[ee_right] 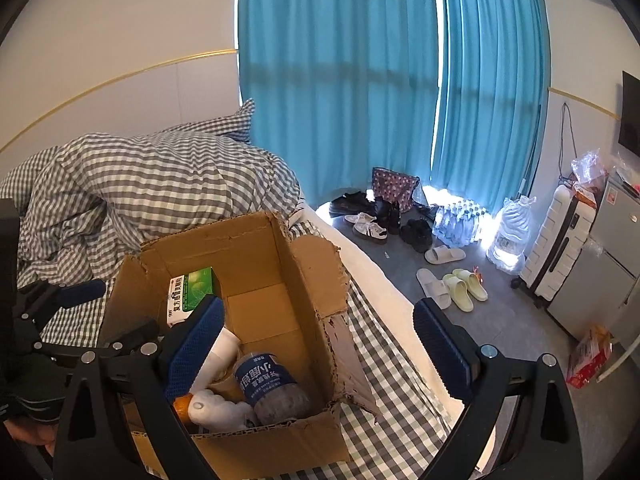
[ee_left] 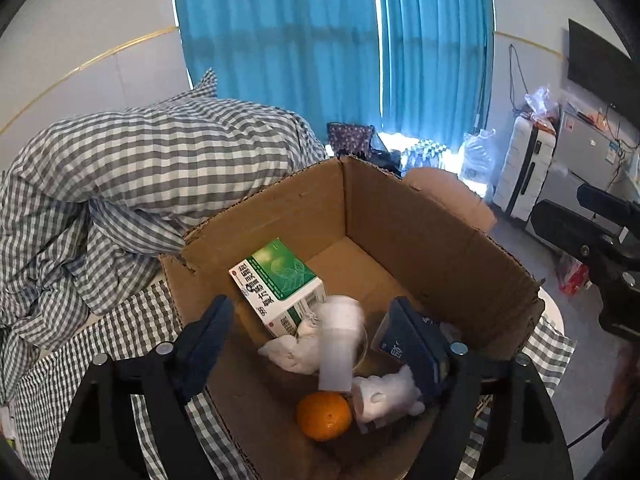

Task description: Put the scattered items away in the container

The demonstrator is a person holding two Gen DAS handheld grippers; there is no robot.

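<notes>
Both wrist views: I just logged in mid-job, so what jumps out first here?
The open cardboard box on the checked bedding dominates, already holding a green medicine carton, an orange, a blue-labelled bottle and white items. The left gripper hangs open over the box with a blurred white tube between its fingers. Behind, bright blue curtains fill the window wall.

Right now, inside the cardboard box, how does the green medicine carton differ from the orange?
The green medicine carton is a flat-sided rectangle, green and white with printed text; the orange is round, plain orange. The carton leans tilted against the box's far-left wall, while the orange rests on the floor at the near end, beside a white plush toy. Both lie inside the cardboard box, untouched by either gripper.
</notes>
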